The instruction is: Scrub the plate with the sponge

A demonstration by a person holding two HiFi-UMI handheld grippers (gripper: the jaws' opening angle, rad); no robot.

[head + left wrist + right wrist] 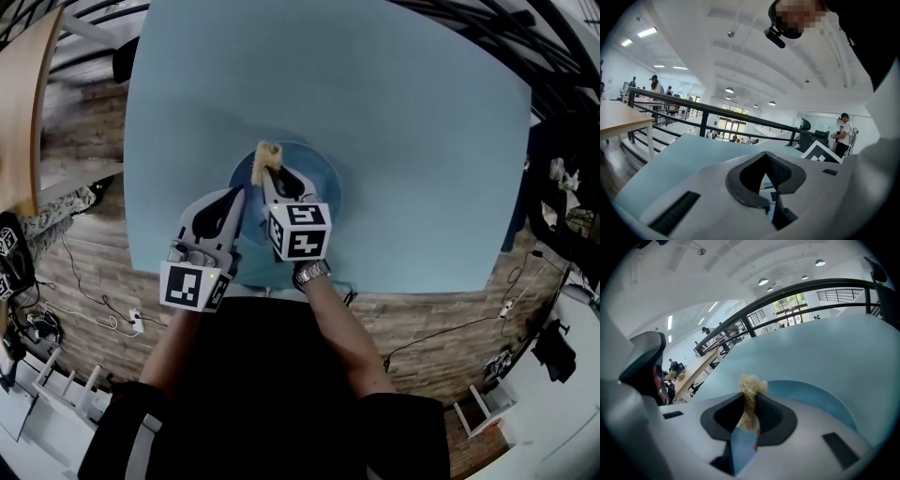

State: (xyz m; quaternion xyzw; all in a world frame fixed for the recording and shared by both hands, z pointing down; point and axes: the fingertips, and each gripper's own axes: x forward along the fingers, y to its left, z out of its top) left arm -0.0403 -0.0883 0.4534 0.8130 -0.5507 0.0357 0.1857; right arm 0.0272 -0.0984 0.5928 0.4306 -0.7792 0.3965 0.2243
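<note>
So, plate (317, 169) (820, 397): blue, round, lying flat on the light blue worktop (403, 112) (829, 352), nearer the person's edge of it.
Sponge (267, 155) (751, 389): tan and fibrous, standing upright over the plate's far-left part. Its frayed top sticks out past the gripper tips. No view shows whether its lower end touches the plate.
Right gripper (269, 173) (751, 403): pinching the sponge between its dark pads, reaching over the plate from the person's side. Its marker cube (300, 232) sits just off the plate's near rim.
Left gripper (236, 194) (768, 157): jaws pressed together at the tips (a diamond-shaped hollow stays between the pads lower down), with the tips at the plate's left rim. Whether they actually touch that rim, I cannot tell.
Watch (311, 273): on the right wrist, below the plate's near rim in the head view.
Railing (787, 296): dark, running past the worktop's far edge, well beyond the plate.
</note>
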